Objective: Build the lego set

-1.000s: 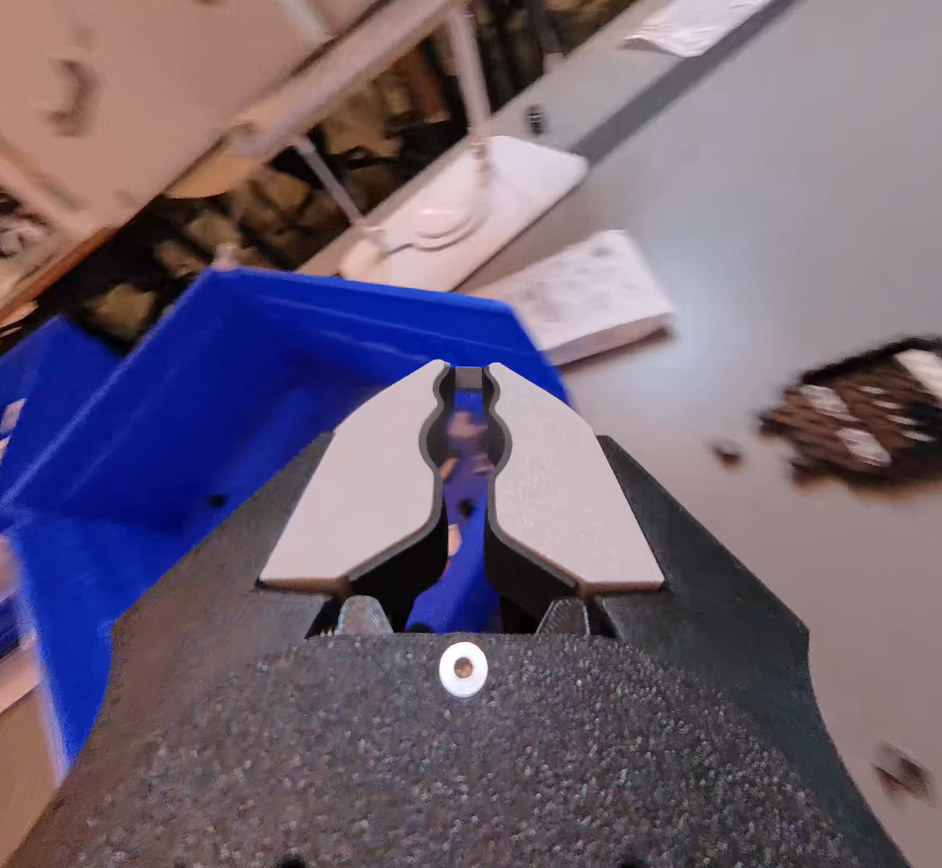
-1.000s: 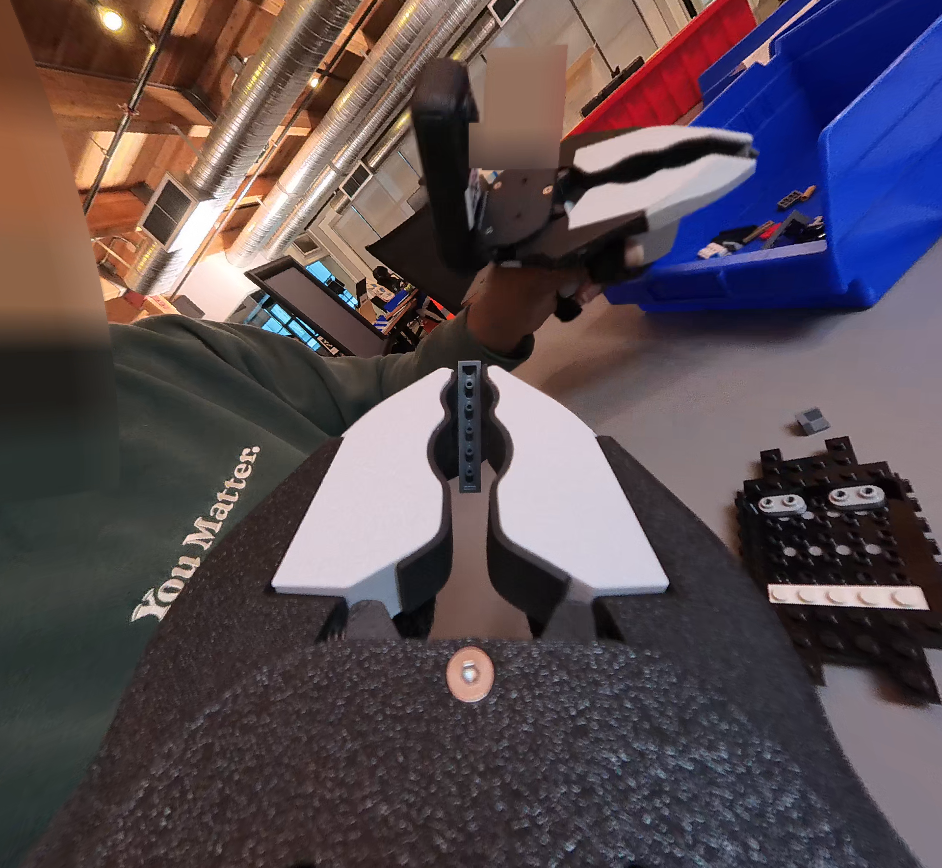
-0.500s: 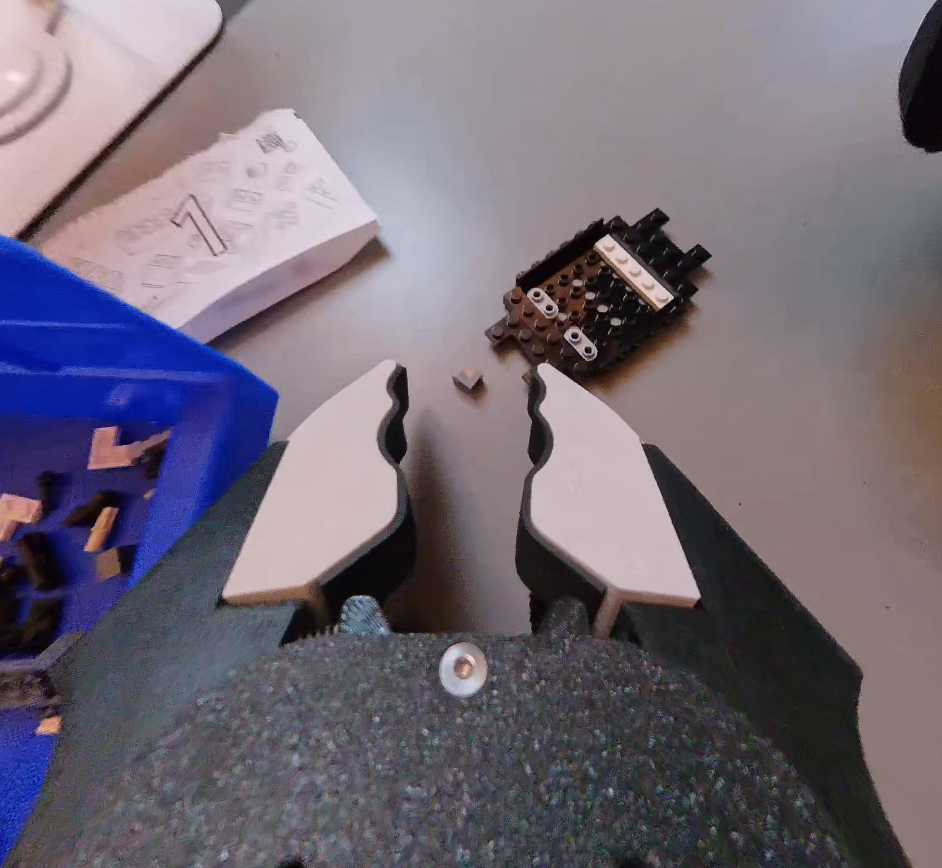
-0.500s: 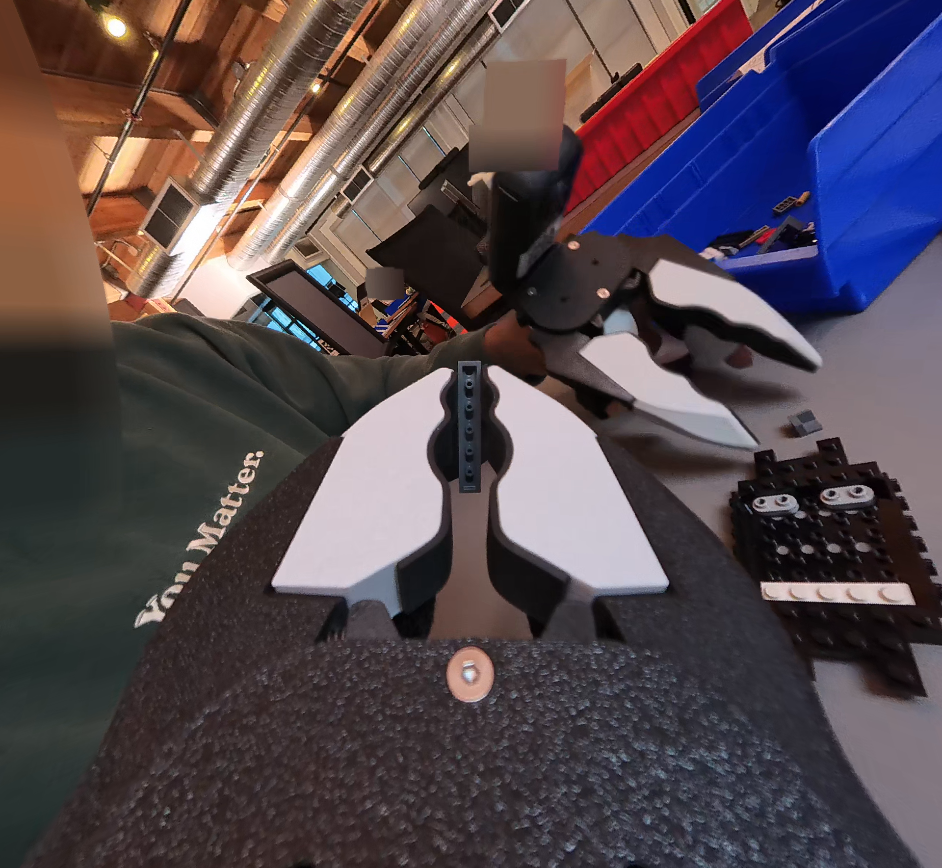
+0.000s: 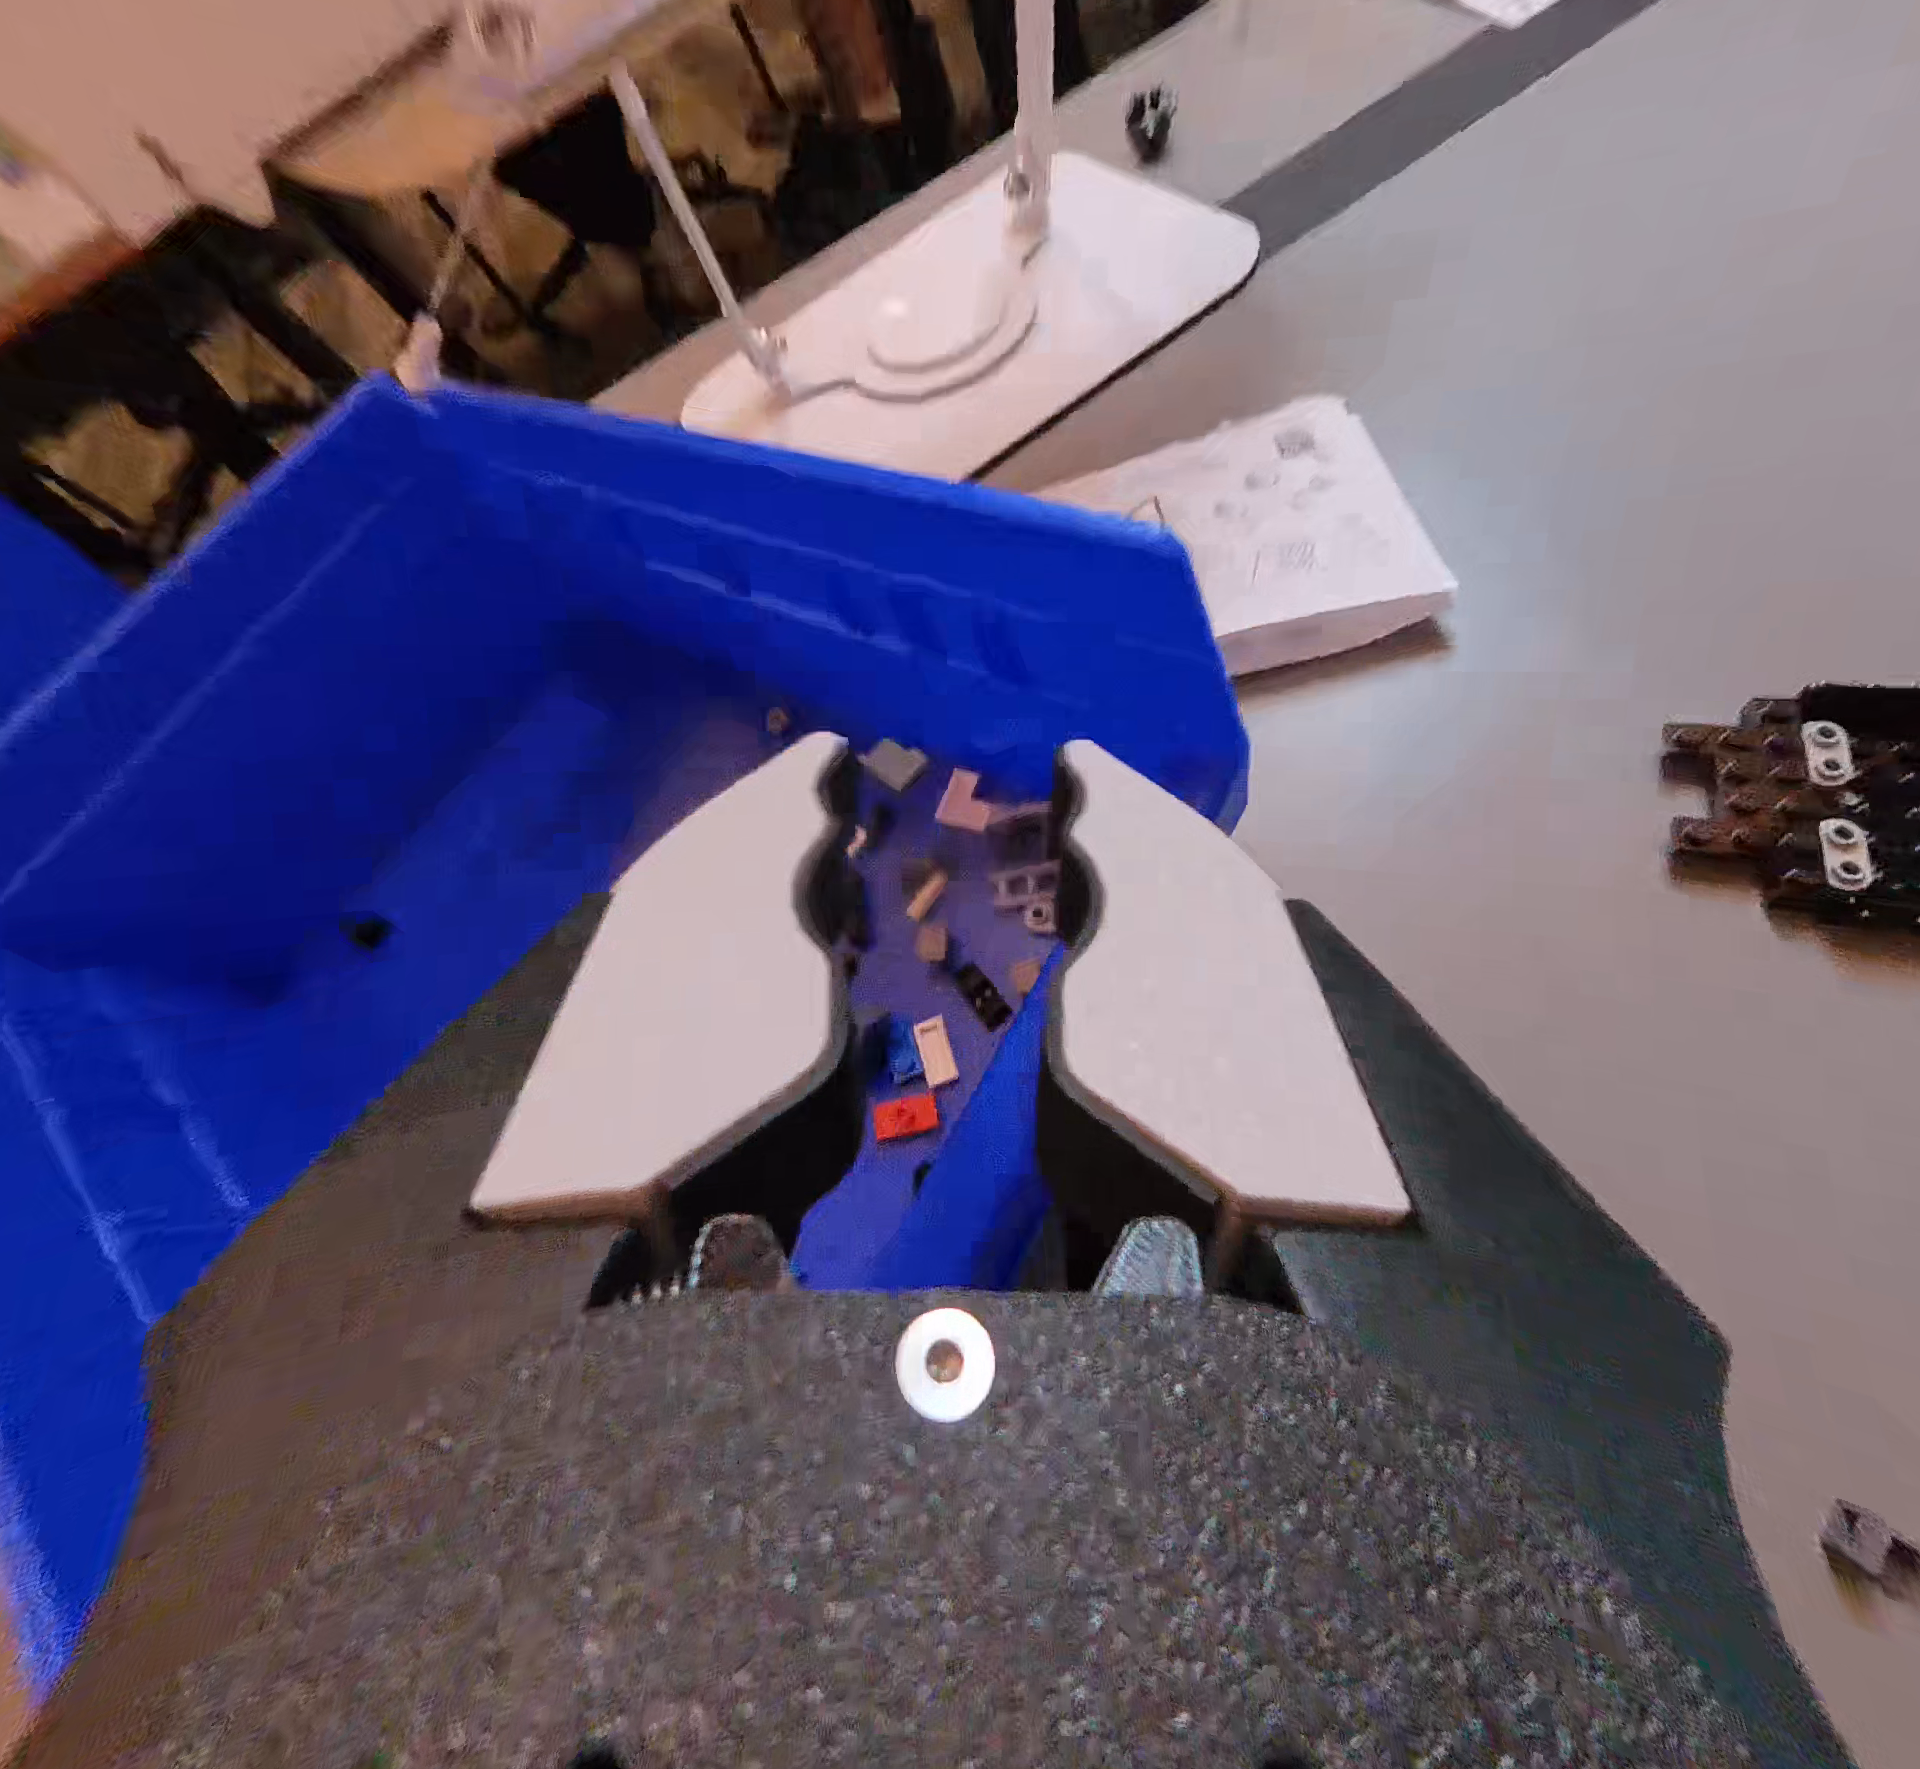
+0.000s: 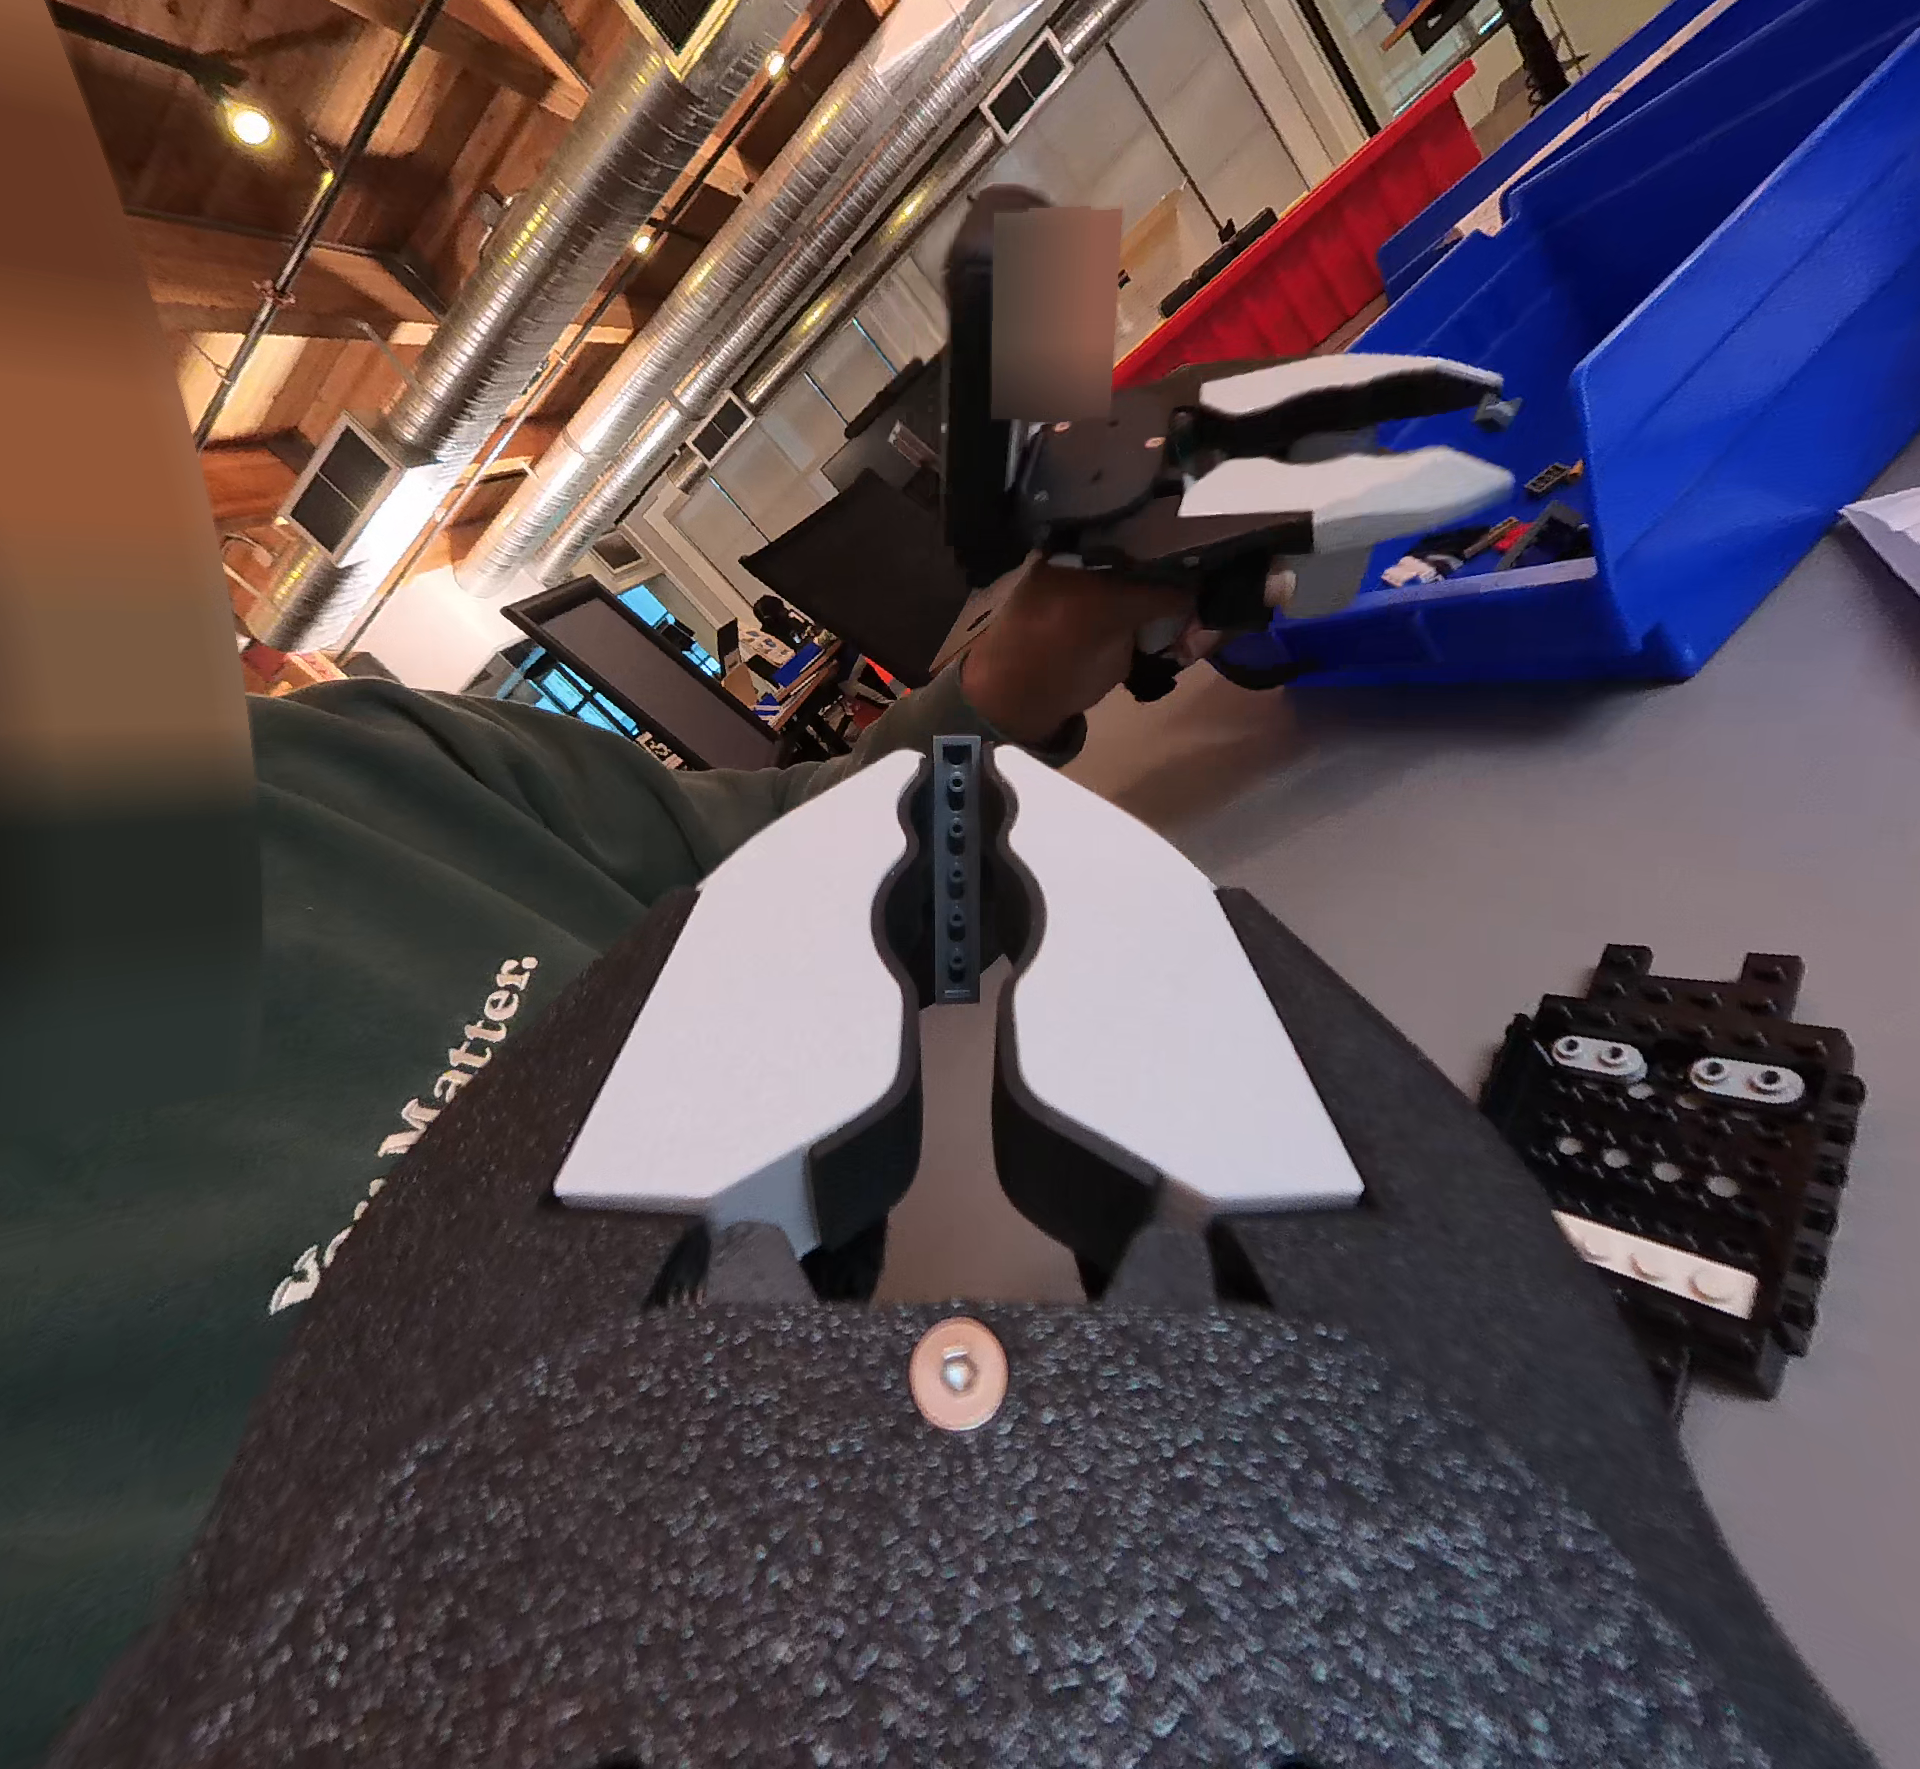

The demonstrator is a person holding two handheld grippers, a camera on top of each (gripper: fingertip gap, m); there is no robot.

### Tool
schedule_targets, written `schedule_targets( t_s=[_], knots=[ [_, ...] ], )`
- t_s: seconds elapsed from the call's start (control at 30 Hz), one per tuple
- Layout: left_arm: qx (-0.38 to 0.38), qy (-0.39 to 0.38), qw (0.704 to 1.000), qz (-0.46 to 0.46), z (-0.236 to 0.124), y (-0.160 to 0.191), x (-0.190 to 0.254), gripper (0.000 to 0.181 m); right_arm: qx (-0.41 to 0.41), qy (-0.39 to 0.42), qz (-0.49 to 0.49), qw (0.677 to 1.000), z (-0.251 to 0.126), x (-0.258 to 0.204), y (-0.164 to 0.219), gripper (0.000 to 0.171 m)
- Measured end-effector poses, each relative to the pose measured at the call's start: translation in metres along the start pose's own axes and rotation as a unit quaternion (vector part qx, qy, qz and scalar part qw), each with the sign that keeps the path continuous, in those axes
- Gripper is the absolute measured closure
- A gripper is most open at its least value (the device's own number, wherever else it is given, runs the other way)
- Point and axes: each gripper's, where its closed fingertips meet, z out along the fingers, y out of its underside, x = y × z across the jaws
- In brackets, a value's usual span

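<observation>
My left gripper point(image 5: 951, 753) is open and hovers over a blue bin point(image 5: 623, 576) that holds several loose small bricks. It also shows in the right wrist view point(image 6: 1501, 431), with a small grey tile point(image 6: 1496, 413) just off its upper fingertip, above the bin point(image 6: 1714, 431). I cannot tell whether the tile touches the finger. My right gripper point(image 6: 958, 753) is shut on a long dark grey plate point(image 6: 956, 878), held up above the grey table. A black studded assembly point(image 6: 1683, 1169) with two grey round plates and a white strip lies on the table to its right, and also shows in the left wrist view point(image 5: 1818, 826).
A white booklet point(image 5: 1278, 535) lies right of the bin, with a white lamp base point(image 5: 987, 317) behind it. A small dark piece point(image 5: 1870, 1553) lies on the table near the front. A person's green sleeve point(image 6: 312, 992) fills the left. More blue bins and a red one point(image 6: 1330, 265) stand behind.
My left gripper dropped open around the grey tile on the table, then swung back over the blue bin. The tile is gone from beside the black assembly. The right gripper held still.
</observation>
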Motion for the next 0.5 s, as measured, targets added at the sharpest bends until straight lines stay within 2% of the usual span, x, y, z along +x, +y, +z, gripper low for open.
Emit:
schedule_targets(
  t_s=[0.03, 0.1, 0.2, 0.27, 0.33, 0.4, 0.43, 0.5],
  knots=[
    [-0.030, 0.011, 0.999, -0.015, 0.004, 0.012, -0.002, 0.129, -0.003, -0.001, 0.001, 1.000, 0.001, 0.000, 0.001, 0.163],
    [-0.043, 0.035, 0.998, -0.024, 0.007, 0.021, 0.002, 0.116, -0.007, -0.002, 0.001, 1.000, 0.002, 0.000, 0.003, 0.163],
    [-0.034, 0.059, 0.998, 0.005, 0.000, 0.018, 0.008, 0.115, -0.006, -0.001, -0.001, 1.000, 0.001, 0.000, 0.003, 0.164],
    [-0.042, 0.120, 0.991, 0.045, -0.011, 0.019, 0.026, 0.130, -0.004, -0.001, 0.001, 1.000, 0.000, 0.001, 0.002, 0.164],
    [-0.062, 0.287, 0.953, 0.081, -0.042, 0.028, 0.075, 0.144, -0.003, -0.001, 0.003, 1.000, 0.000, 0.001, 0.002, 0.163],
    [-0.102, 0.401, 0.903, 0.115, -0.075, 0.046, 0.109, 0.145, -0.005, 0.000, 0.002, 1.000, 0.000, 0.002, 0.002, 0.163],
    [-0.123, 0.439, 0.878, 0.144, -0.088, 0.058, 0.122, 0.143, -0.006, -0.001, 0.003, 1.000, 0.001, 0.002, 0.003, 0.163],
    [-0.141, 0.469, 0.850, 0.195, -0.098, 0.077, 0.138, 0.143, -0.008, -0.002, 0.004, 1.000, 0.001, 0.002, 0.004, 0.164]
  ],
)
